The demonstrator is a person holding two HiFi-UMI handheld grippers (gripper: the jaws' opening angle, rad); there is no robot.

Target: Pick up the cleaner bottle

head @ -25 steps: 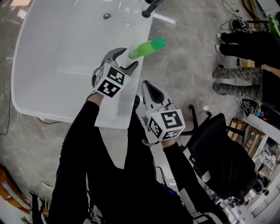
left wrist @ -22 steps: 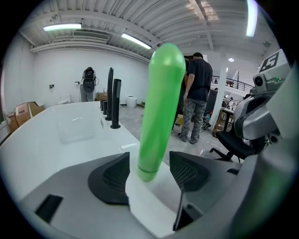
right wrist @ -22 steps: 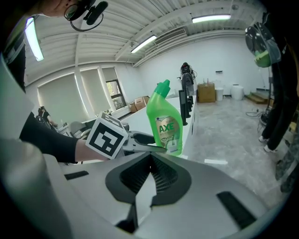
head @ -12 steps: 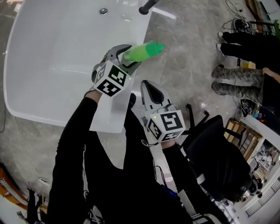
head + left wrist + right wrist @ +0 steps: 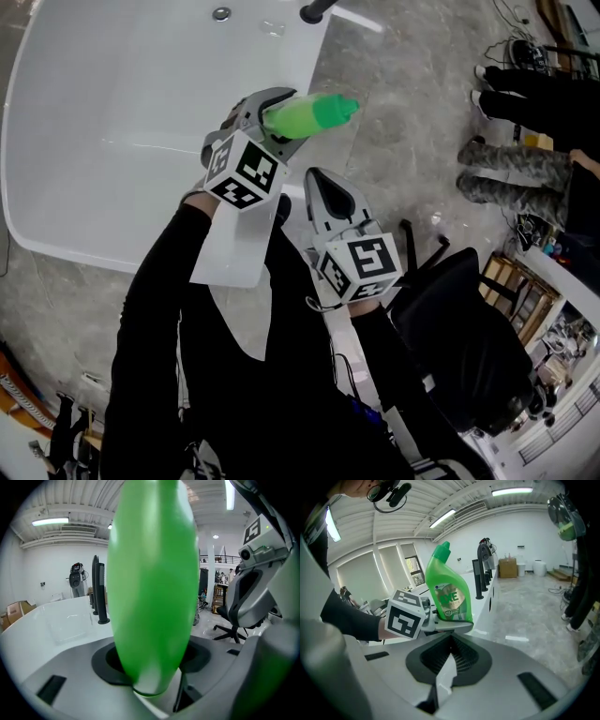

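Note:
The green cleaner bottle (image 5: 309, 115) is lifted off the white table (image 5: 112, 141), with my left gripper (image 5: 272, 117) shut around its lower body. In the left gripper view the bottle (image 5: 152, 583) fills the middle, squeezed between the jaws. From the right gripper view I see the bottle (image 5: 450, 590) upright, label facing me, cap at the top, held by the left gripper (image 5: 440, 623). My right gripper (image 5: 323, 192) hangs just below and right of the bottle, jaws shut and nothing in them.
A black post (image 5: 317, 9) stands at the table's far edge, and a small round fitting (image 5: 221, 14) is set in the top. A black office chair (image 5: 469, 319) is at my right. A person's legs (image 5: 506, 173) show on the marble floor.
My left gripper closed round the bottle and raised it off the table, a little toward me. The right gripper has hardly moved.

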